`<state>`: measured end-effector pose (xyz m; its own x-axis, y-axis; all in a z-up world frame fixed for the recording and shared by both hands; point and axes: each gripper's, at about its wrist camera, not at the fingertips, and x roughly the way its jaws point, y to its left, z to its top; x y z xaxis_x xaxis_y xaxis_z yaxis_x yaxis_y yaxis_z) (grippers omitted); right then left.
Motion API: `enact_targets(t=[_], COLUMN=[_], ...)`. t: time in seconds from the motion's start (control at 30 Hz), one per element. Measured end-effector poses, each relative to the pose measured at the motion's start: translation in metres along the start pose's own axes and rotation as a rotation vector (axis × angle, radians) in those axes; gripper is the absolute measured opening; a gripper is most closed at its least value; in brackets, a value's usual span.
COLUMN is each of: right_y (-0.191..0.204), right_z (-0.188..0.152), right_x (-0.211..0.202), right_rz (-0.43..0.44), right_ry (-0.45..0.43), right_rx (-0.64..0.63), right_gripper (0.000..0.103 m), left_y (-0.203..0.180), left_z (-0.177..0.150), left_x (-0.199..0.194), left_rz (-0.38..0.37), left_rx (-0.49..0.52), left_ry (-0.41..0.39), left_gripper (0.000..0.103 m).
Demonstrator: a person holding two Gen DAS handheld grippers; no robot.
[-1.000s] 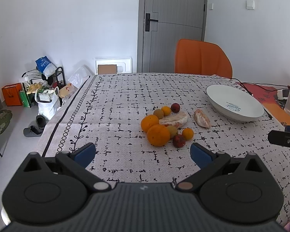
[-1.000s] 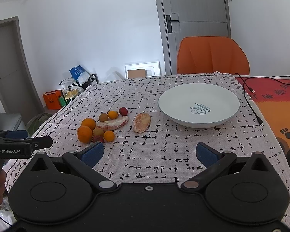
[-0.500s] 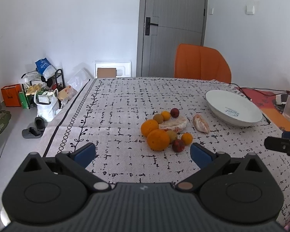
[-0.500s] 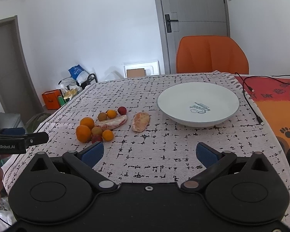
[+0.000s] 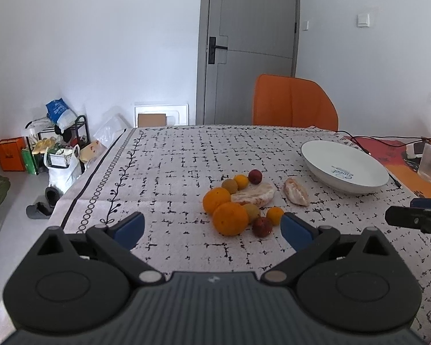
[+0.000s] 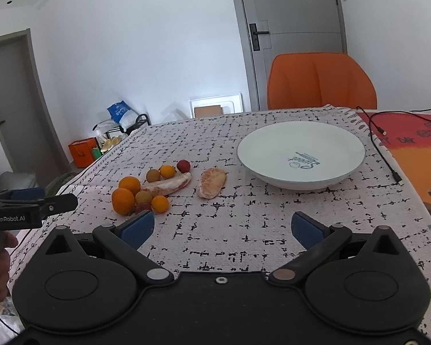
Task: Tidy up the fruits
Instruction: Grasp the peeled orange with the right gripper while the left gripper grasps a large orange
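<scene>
From the left wrist view, the left gripper (image 5: pixel 212 227) hangs above the near edge of the surface (image 5: pixel 163 172) with its fingers (image 5: pixel 129 225) spread wide and nothing between them. The fruits lie in one cluster around the middle of the surface: two large oranges (image 5: pixel 230 218) touching each other, small orange, brownish and dark red fruits around them, and a peeled citrus piece (image 5: pixel 252 194) in their midst. A second peeled segment (image 5: pixel 295 192) lies apart, between the cluster and the white bowl (image 5: pixel 344 166), which sits toward the right edge with nothing in it. The right gripper's tip shows at the right margin.

From the right wrist view, the right gripper (image 6: pixel 220 227) is also held wide apart and empty, over the near edge. The bowl's inside is bare apart from its printed mark, and every fruit I can see rests on the cloth to its left.

I judge the task not yet begun: nothing is gripped or moved into the bowl, so presumably the whole cluster and the lone segment remain to be placed.
</scene>
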<state>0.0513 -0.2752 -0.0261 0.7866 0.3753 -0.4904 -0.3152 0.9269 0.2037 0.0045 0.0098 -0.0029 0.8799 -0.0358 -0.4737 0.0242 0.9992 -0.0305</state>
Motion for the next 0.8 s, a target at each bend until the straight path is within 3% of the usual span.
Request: enact_targets(t=[0.23,0.5,0.8], right_y=[-0.006,-0.004,-0.006], right_z=[0.002,0.008,0.015], right_x=[0.018,0.041,0.067], right_rz=[0.046,0.094,0.099], right_ry=[0.026,0.045,0.074], right_rx=[0.028,0.035,0.063], right_gripper=[0.102,0.085,0.076], left_y=[-0.006,-0.009,-0.007], left_z=[0.003,0.001,-0.001], left_x=[0.014,0.036,0.058], left_rz=[0.002,-0.003,-0.017], left_rx=[-0.001,-0.002,-0.025], left_ry=[-0.017,0.023,0.067], left_gripper=[0.094,0.080,0.064])
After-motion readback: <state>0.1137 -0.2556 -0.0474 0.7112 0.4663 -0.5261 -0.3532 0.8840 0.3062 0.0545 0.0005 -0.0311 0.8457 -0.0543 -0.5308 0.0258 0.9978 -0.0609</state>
